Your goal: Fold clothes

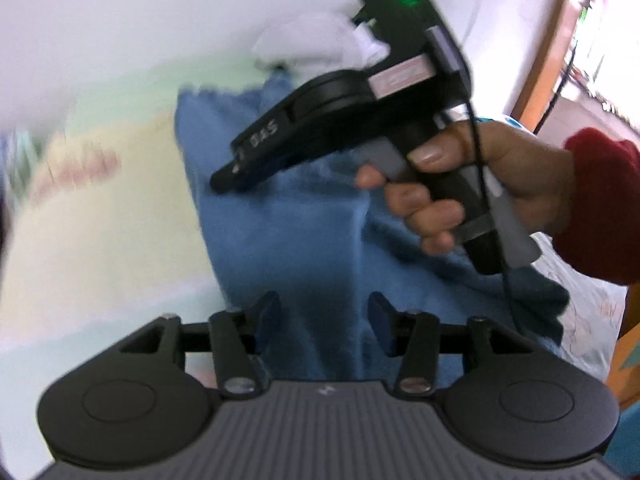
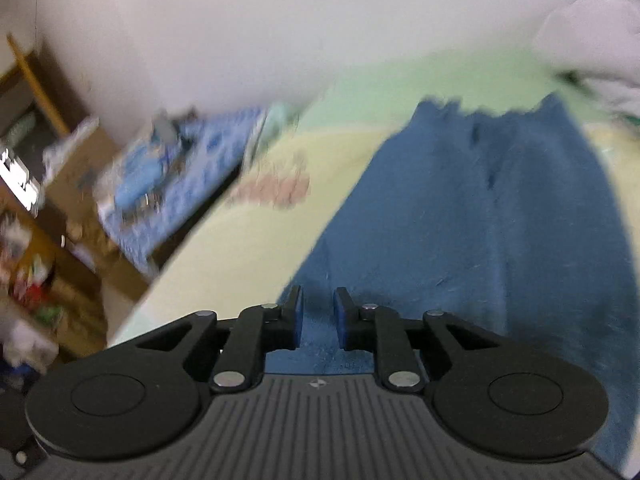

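A blue fleecy garment (image 1: 304,240) lies spread on a bed with a pale yellow and green sheet (image 1: 100,240). My left gripper (image 1: 324,316) hovers over its near part, open, with nothing between the fingers. In the left wrist view a hand in a red sleeve (image 1: 600,208) holds my right gripper (image 1: 224,178) above the garment, pointing down and left. In the right wrist view the garment (image 2: 480,220) fills the right half. My right gripper (image 2: 318,314) is over its near left edge, the jaws a narrow gap apart, with cloth showing below the gap and not pinched.
A white crumpled cloth (image 1: 316,40) lies at the far end of the bed against a white wall. Beside the bed's left edge are a blue patterned item (image 2: 176,176) and wooden shelves with clutter (image 2: 36,240). A pale printed cloth (image 1: 576,304) lies at the right.
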The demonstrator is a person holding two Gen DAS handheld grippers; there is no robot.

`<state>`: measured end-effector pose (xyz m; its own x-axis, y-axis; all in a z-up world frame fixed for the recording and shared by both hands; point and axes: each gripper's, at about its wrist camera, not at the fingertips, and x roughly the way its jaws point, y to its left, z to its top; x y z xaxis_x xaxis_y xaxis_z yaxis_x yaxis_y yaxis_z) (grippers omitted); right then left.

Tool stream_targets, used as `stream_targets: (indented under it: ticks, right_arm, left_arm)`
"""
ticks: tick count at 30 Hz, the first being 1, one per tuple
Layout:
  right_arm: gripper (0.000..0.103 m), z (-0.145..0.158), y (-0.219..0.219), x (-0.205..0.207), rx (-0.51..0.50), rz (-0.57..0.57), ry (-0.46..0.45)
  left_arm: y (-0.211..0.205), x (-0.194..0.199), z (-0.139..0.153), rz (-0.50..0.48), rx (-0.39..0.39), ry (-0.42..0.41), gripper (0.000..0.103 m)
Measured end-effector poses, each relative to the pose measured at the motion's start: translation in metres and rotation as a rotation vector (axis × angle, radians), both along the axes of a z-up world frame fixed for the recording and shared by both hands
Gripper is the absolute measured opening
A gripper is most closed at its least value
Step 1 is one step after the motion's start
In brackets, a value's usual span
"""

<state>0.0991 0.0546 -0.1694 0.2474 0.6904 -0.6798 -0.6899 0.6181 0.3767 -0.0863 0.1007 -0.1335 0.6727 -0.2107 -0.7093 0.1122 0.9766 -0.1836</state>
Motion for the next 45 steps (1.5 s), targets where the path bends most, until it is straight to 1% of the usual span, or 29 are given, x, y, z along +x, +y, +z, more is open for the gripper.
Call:
stream_targets:
  ticks: [1, 2, 4, 6, 7, 8, 10, 12, 14, 15, 17, 18, 19, 20, 21, 23, 26, 30, 31, 32, 33, 34, 35, 37, 38, 41, 42, 43, 45]
  right_arm:
    - [0.001, -0.005, -0.002, 0.004, -0.014, -0.01, 0.004]
    - [0.0, -0.006, -0.005, 0.006, -0.025, -0.021, 0.0]
    - [0.0, -0.003, -0.012, 0.008, -0.053, -0.041, -0.007]
    - [0.001, 0.006, -0.013, 0.008, -0.044, -0.058, 0.005]
    - [0.009, 0.013, -0.011, 0.01, -0.005, -0.063, -0.002]
    - [0.009, 0.018, -0.008, 0.011, 0.029, -0.071, -0.024]
    - [0.011, 0.021, 0.011, 0.022, 0.016, -0.095, -0.07]
    - [0.012, 0.011, 0.027, 0.037, -0.033, -0.111, -0.096]
    - [0.008, -0.004, 0.036, 0.059, -0.096, -0.137, -0.083]
    - [0.0, -0.006, 0.033, 0.069, -0.091, -0.166, -0.077]
    - [0.0, -0.001, 0.031, 0.081, -0.088, -0.219, -0.077]
    - [0.01, 0.005, 0.033, 0.086, -0.063, -0.228, -0.086]
    - [0.013, 0.01, 0.035, 0.092, -0.033, -0.234, -0.096]
    - [0.012, 0.012, 0.039, 0.101, -0.018, -0.226, -0.086]
    - [0.012, 0.009, 0.048, 0.11, -0.038, -0.221, -0.075]
    - [0.011, -0.001, 0.068, 0.13, -0.096, -0.214, -0.055]
    - [0.0, -0.006, 0.079, 0.149, -0.085, -0.234, -0.108]
    - [0.0, -0.01, 0.089, 0.163, -0.108, -0.287, -0.206]
    - [0.0, -0.009, 0.09, 0.164, -0.109, -0.291, -0.205]
    - [0.0, -0.008, 0.09, 0.165, -0.105, -0.292, -0.198]
    - [0.0, -0.006, 0.091, 0.166, -0.101, -0.294, -0.19]
    - [0.006, -0.001, 0.084, 0.16, -0.066, -0.288, -0.175]
    - [0.006, 0.007, 0.075, 0.15, -0.027, -0.274, -0.156]
    - [0.01, 0.016, 0.054, 0.126, 0.003, -0.217, -0.08]
    - [0.011, 0.016, 0.045, 0.11, 0.001, -0.176, -0.041]
    - [0.014, 0.008, 0.02, 0.065, -0.029, -0.077, 0.058]
    - [0.013, 0.001, 0.012, 0.055, -0.05, -0.08, 0.072]
    - [0.012, -0.002, 0.001, 0.046, -0.028, -0.097, 0.051]
    - [0.013, 0.002, -0.018, 0.034, -0.025, -0.154, 0.034]
  left_arm:
    - [0.003, 0.002, -0.006, 0.007, -0.022, 0.007, 0.048]
    - [0.001, -0.002, -0.006, 0.002, -0.027, -0.007, 0.048]
    - [-0.003, -0.008, -0.006, -0.015, -0.05, -0.017, 0.05]
    - [-0.008, -0.01, -0.009, -0.045, -0.081, -0.012, 0.052]
    - [-0.012, -0.01, -0.009, -0.064, -0.075, -0.008, 0.052]
    - [-0.017, -0.011, -0.009, -0.083, -0.069, -0.004, 0.052]
    - [-0.023, -0.011, -0.005, -0.119, -0.031, -0.022, 0.052]
    - [-0.021, -0.005, 0.0, -0.122, 0.015, -0.052, 0.053]
    - [-0.012, 0.007, -0.003, -0.091, 0.04, -0.051, 0.053]
    - [-0.007, 0.013, -0.006, -0.081, 0.033, -0.036, 0.052]
    - [-0.002, 0.016, -0.013, -0.09, -0.016, -0.02, 0.055]
    - [-0.003, 0.012, -0.015, -0.097, -0.03, -0.026, 0.061]
    - [-0.007, 0.009, -0.017, -0.105, -0.03, -0.031, 0.065]
    - [-0.011, 0.007, -0.019, -0.113, -0.03, -0.036, 0.073]
    - [-0.016, 0.005, -0.021, -0.123, -0.024, -0.041, 0.076]
    - [-0.028, 0.006, -0.024, -0.141, 0.012, -0.051, 0.079]
    - [-0.038, 0.005, -0.027, -0.154, 0.053, -0.063, 0.079]
    - [-0.031, 0.01, -0.03, -0.133, -0.014, -0.057, 0.079]
    - [-0.032, 0.012, -0.032, -0.129, -0.02, -0.056, 0.079]
    - [-0.032, 0.014, -0.032, -0.128, -0.024, -0.054, 0.078]
    - [-0.033, 0.015, -0.031, -0.135, -0.018, -0.05, 0.072]
    - [-0.032, 0.015, -0.028, -0.142, -0.005, -0.052, 0.068]
    - [-0.029, 0.01, -0.022, -0.147, 0.014, -0.064, 0.061]
    - [-0.025, 0.001, -0.013, -0.155, 0.038, -0.095, 0.061]
    - [-0.023, -0.002, -0.013, -0.167, 0.032, -0.093, 0.062]
    - [-0.018, 0.002, -0.025, -0.189, -0.01, -0.048, 0.062]
    - [-0.017, 0.003, -0.029, -0.197, -0.019, -0.047, 0.064]
    - [-0.017, 0.004, -0.029, -0.212, -0.018, -0.053, 0.065]
    - [-0.021, 0.005, -0.026, -0.247, 0.011, -0.052, 0.065]
